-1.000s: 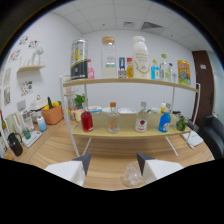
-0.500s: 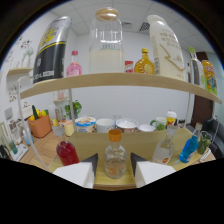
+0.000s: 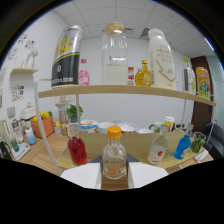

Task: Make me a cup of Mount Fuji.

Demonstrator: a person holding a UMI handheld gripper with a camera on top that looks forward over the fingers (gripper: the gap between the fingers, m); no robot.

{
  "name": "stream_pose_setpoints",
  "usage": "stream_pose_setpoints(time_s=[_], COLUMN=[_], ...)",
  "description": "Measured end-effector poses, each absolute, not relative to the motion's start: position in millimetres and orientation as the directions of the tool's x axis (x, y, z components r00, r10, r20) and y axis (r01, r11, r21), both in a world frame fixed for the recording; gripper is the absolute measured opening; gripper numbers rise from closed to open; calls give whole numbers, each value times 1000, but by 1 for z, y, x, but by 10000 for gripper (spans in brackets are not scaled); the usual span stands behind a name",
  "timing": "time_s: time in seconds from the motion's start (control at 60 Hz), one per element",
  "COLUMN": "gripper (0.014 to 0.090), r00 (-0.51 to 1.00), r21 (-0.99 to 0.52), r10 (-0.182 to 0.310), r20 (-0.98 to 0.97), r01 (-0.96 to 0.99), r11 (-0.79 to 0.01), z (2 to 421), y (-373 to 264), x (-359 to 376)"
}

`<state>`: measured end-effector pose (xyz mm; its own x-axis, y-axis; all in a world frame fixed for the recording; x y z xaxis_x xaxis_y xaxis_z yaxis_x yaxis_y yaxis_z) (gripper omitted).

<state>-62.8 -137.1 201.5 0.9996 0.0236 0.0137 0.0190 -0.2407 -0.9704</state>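
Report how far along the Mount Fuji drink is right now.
Done: nothing looks mixed or poured yet; the gripper is lined up at the lower shelf. In hand: its fingers are open, with the clear orange-capped bottle standing on the shelf between them, not gripped. Left: closing on that bottle, lifting it, and every pouring step. The red bottle beside it is untouched.

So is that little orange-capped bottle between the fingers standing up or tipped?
Upright: the orange-capped bottle stands on the lower shelf, cap on top, between the open gripper fingers.
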Motion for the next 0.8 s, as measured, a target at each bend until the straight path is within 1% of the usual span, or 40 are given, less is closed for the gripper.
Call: stream_pose_setpoints(time_s=[0.05,0.1,0.167,0.333,0.417,0.5,0.567,0.617,0.733,0.75,0.8], gripper=[351,351,351,350,349,349,349,348,350,349,350], r00=[999,1000,999,997,982,934,865,787,532,491,368], r21=[-970,-969,-964,-931,-900,-841,-773,-701,-462,-419,-306], r10=[33,30,32,20,-17,-70,-101,-113,-134,-143,-139], r20=[7,2,-4,-74,-190,-351,-491,-606,-836,-860,-920], r01=[15,9,5,-62,-181,-348,-487,-596,-814,-836,-891], r11=[-241,-245,-266,-361,-397,-414,-407,-392,-351,-354,-334], z=[200,194,180,129,109,103,107,110,123,128,130], y=[-150,-165,-182,-216,-226,-229,-227,-225,-217,-214,-214], x=[-66,-69,-71,-75,-76,-73,-74,-75,-75,-78,-76])
